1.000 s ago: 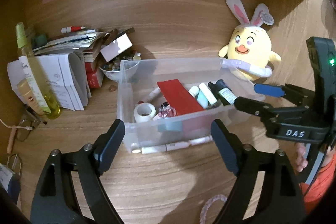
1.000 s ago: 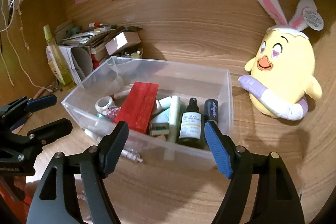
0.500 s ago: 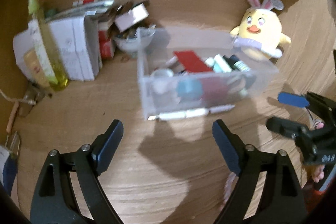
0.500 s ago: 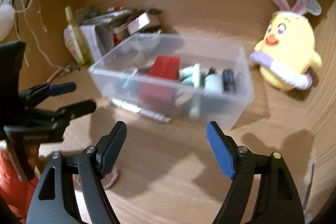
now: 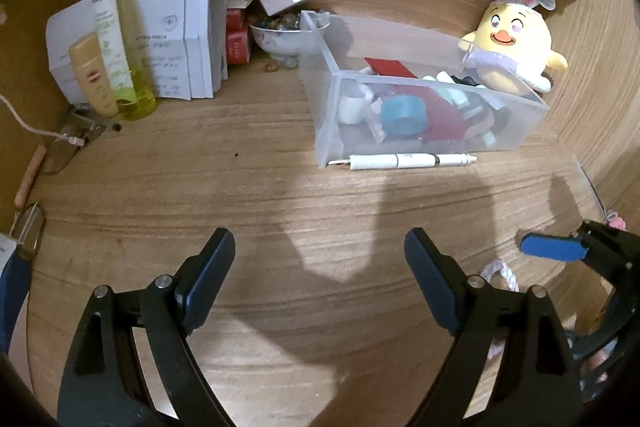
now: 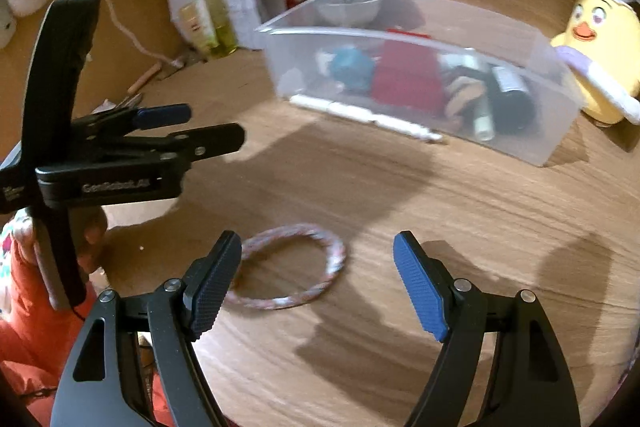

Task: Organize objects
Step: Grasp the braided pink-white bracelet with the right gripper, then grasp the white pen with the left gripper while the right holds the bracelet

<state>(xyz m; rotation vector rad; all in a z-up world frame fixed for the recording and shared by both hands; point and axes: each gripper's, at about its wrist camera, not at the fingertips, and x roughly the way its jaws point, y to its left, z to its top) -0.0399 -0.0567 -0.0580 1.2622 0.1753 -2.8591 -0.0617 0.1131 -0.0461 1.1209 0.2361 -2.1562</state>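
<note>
A pink-and-white braided ring (image 6: 294, 265) lies flat on the wooden desk, just ahead of my right gripper (image 6: 318, 243). That gripper is open and empty, and its left fingertip overlaps the ring's near left edge. My left gripper (image 5: 318, 247) hovers open over bare desk with nothing between its fingers. In the right wrist view the left gripper (image 6: 212, 127) shows from the side, held by a hand. A clear plastic bin (image 5: 332, 107) farther back holds a red card, a blue tape roll, bottles and tubes. A white pen (image 5: 404, 161) lies along the bin's front wall.
A yellow bunny-eared plush chick (image 5: 514, 43) sits right of the bin. At the back left stand a green spray bottle (image 5: 116, 39), folded papers and boxes (image 5: 184, 39), and a bowl of pebbles (image 5: 278, 35). Glasses and a cord lie at the far left.
Both grippers have pulled back from the bin and sunk toward the desk. The bin now looks smaller and farther off. The braided ring has come into view in front of the right gripper.
</note>
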